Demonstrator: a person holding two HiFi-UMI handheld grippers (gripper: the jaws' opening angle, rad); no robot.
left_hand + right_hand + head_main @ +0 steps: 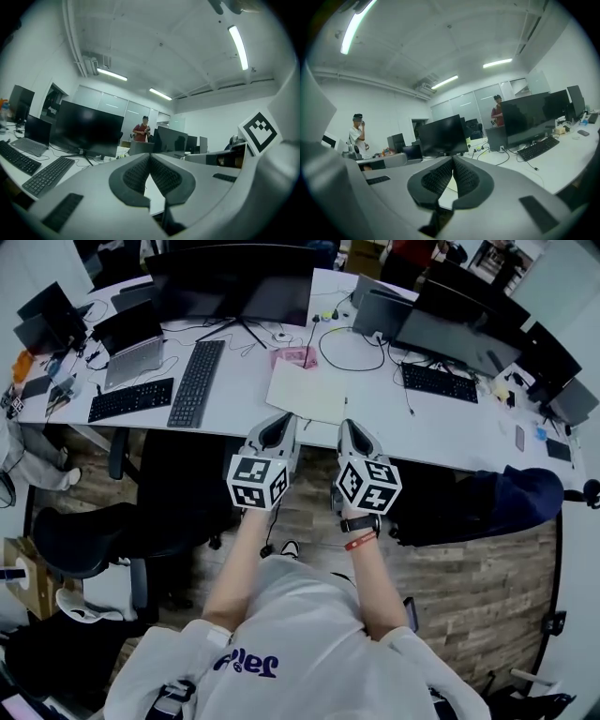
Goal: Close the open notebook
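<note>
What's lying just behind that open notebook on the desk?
A small pink object sits right at the far edge of the open notebook; what it is, I can't tell. Anything beneath the pages is covered.

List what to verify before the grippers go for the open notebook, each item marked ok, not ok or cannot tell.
1. Notebook lies open on the desk, ahead of both grippers: ok.
2. Left gripper empty: ok, jaws together on nothing.
3. Right gripper empty: ok, jaws together on nothing.
4. Jaws parted to take a cover: not ok, both shut.
5. Where the spine runs, which half to fold: cannot tell, too small.
</note>
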